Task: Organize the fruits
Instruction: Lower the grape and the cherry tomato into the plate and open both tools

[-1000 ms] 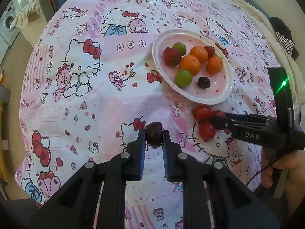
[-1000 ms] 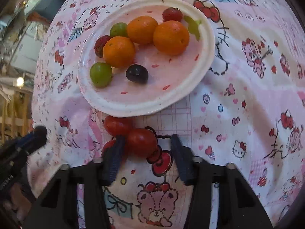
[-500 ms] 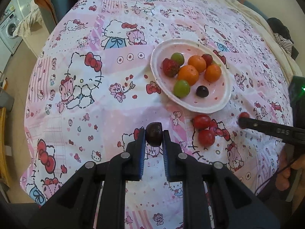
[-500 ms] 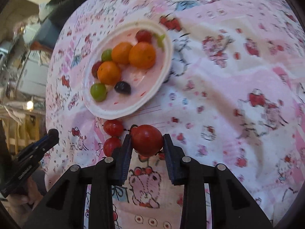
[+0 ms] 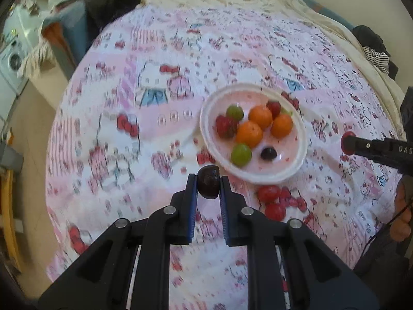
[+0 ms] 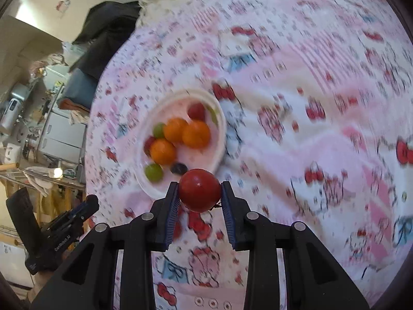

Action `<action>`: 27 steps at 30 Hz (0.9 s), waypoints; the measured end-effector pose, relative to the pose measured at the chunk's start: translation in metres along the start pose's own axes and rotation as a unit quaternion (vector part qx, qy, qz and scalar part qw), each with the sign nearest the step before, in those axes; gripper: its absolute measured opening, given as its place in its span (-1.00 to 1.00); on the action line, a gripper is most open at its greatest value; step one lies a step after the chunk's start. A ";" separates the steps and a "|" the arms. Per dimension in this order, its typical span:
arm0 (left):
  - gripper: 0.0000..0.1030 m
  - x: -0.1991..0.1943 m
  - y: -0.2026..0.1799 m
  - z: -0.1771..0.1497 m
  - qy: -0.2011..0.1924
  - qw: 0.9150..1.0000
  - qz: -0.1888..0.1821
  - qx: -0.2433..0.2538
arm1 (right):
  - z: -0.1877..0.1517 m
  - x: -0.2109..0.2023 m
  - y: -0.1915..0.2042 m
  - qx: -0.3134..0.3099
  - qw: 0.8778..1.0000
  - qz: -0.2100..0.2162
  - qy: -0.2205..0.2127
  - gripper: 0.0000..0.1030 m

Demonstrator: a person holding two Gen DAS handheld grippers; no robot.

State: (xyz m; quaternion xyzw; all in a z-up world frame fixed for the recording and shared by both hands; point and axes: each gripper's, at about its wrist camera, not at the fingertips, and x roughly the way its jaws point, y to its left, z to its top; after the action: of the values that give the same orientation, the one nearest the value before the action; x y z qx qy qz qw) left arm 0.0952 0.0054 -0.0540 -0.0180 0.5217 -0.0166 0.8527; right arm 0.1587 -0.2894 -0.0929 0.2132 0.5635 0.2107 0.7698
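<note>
My left gripper pinches a dark grape just short of the plate ahead, while my right gripper clamps a red tomato before the same plate.

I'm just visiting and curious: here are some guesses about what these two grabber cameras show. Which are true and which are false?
1. The left gripper holds a dark grape. True.
2. The right gripper is empty. False: it is shut on a red tomato.
3. The plate holds three oranges. True.
4. No tomatoes remain on the cloth. False: two tomatoes lie on it beside the plate, nearer the camera.
5. The plate holds no green fruit. False: two green grapes sit on it.
</note>
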 end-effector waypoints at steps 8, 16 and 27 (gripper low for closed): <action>-0.74 0.024 0.004 0.050 -0.010 1.000 0.006 0.001 | 0.039 0.021 0.020 -0.026 1.000 0.012 0.003 -0.35; -0.74 0.080 -0.001 0.061 0.012 1.000 -0.001 0.017 | 0.047 0.069 0.011 -0.026 0.998 0.002 0.051 -0.35; -0.73 0.121 -0.006 0.083 0.024 0.999 -0.029 0.005 | 0.034 0.102 0.006 -0.009 0.995 0.006 0.100 -0.33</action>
State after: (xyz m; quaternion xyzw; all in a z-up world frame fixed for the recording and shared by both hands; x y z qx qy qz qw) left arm 0.2241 -0.0049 -0.1230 -0.0287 0.5415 -0.0440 0.8391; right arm 0.2185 -0.2298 -0.1591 0.1878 0.6341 0.2407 0.7104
